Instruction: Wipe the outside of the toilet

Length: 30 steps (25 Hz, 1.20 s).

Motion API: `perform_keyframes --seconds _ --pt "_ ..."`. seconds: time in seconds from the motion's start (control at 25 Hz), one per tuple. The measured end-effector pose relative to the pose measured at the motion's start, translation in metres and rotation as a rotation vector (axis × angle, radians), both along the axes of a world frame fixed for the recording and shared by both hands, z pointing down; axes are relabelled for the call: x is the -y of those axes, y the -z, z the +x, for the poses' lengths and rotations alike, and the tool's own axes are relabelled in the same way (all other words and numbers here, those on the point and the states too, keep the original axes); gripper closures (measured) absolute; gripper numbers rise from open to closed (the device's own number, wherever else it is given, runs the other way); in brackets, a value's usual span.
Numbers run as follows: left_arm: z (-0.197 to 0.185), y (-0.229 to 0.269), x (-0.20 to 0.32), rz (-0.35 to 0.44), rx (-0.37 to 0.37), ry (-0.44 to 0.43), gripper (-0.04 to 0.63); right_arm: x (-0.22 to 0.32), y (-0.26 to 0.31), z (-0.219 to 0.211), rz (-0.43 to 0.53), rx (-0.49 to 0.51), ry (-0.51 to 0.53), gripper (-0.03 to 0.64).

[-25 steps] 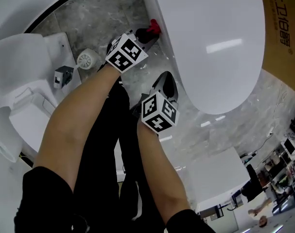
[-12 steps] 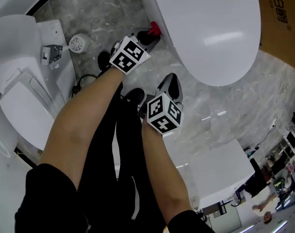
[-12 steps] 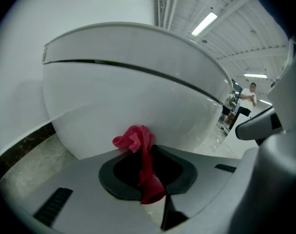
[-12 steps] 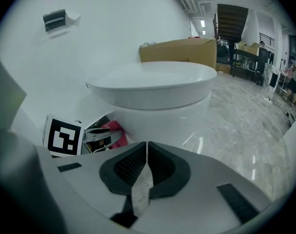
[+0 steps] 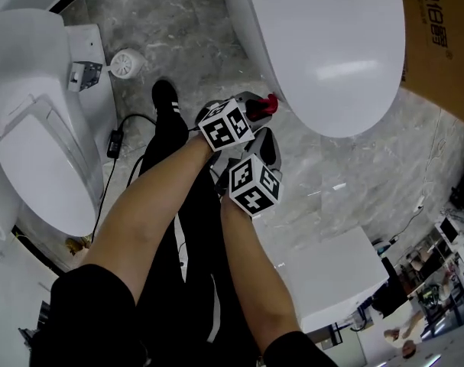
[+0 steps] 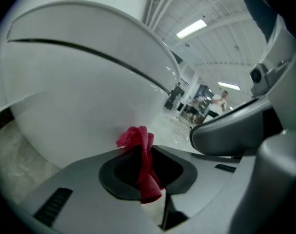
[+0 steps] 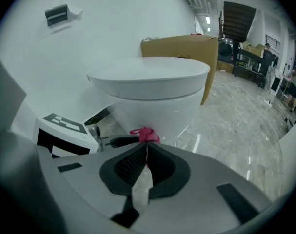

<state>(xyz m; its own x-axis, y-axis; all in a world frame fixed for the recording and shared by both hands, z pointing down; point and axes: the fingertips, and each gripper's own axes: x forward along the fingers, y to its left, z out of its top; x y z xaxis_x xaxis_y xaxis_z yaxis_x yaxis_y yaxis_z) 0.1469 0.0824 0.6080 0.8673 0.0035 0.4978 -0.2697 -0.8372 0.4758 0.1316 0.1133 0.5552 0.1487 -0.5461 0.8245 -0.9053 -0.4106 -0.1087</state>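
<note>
Large white glossy toilet bowl (image 5: 331,52) on grey marble floor (image 5: 178,29). Your left tool (image 5: 260,110) clamped on small red cloth (image 6: 138,143); cloth tip at bowl's lower outer wall. Your right tool (image 7: 147,161) closed on nothing, just beside left tool, nearer you.

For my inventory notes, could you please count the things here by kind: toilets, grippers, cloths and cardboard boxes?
Toilets: 2 (toilet at upper right of the head view, second toilet at its left)
Grippers: 2 (left gripper, right gripper)
Cloths: 1 (red cloth, clamped in the left gripper)
Cardboard boxes: 1 (cardboard box)
Total: 6
</note>
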Motion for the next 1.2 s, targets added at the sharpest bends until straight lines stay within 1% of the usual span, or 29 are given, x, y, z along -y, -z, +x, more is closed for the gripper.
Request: perform_keyframes --seconds 0.08,0.16,0.24,0.36,0.44,0.52,0.64,0.8,0.92,1.04,1.2 --pt "-0.012 -0.001 -0.003 -0.049 -0.008 0.087 0.522 0.002 0.003 -0.005 -0.024 0.006 0.018 0.583" --pt "-0.034 0.001 0.006 -0.068 -0.005 0.196 0.522 0.010 0.012 -0.010 -0.027 -0.001 0.065 0.583" --pt "-0.063 0.009 0.031 -0.045 0.009 0.294 0.522 0.024 0.019 -0.016 -0.029 -0.011 0.106 0.583" --pt "-0.119 0.023 0.089 0.013 0.035 0.429 0.522 0.053 0.021 -0.038 -0.042 -0.006 0.127 0.583" --pt "-0.158 0.031 0.132 0.047 0.054 0.494 0.522 0.080 0.021 -0.062 -0.041 0.004 0.140 0.583" --pt "-0.191 0.038 0.175 0.074 0.066 0.537 0.522 0.111 0.022 -0.084 -0.032 0.010 0.148 0.583" --pt "-0.233 0.043 0.240 0.109 0.081 0.580 0.522 0.163 0.019 -0.113 -0.011 0.008 0.161 0.583" --pt "-0.258 0.025 0.298 0.124 0.108 0.576 0.522 0.217 0.011 -0.141 0.025 0.031 0.169 0.583" --pt "-0.264 0.000 0.338 0.124 0.128 0.555 0.522 0.253 -0.007 -0.158 0.057 0.051 0.204 0.583" --pt "-0.262 -0.020 0.371 0.145 0.147 0.526 0.522 0.273 -0.031 -0.166 0.053 0.064 0.228 0.583" --pt "-0.259 -0.053 0.422 0.139 0.133 0.572 0.522 0.301 -0.059 -0.169 0.071 0.085 0.256 0.583"
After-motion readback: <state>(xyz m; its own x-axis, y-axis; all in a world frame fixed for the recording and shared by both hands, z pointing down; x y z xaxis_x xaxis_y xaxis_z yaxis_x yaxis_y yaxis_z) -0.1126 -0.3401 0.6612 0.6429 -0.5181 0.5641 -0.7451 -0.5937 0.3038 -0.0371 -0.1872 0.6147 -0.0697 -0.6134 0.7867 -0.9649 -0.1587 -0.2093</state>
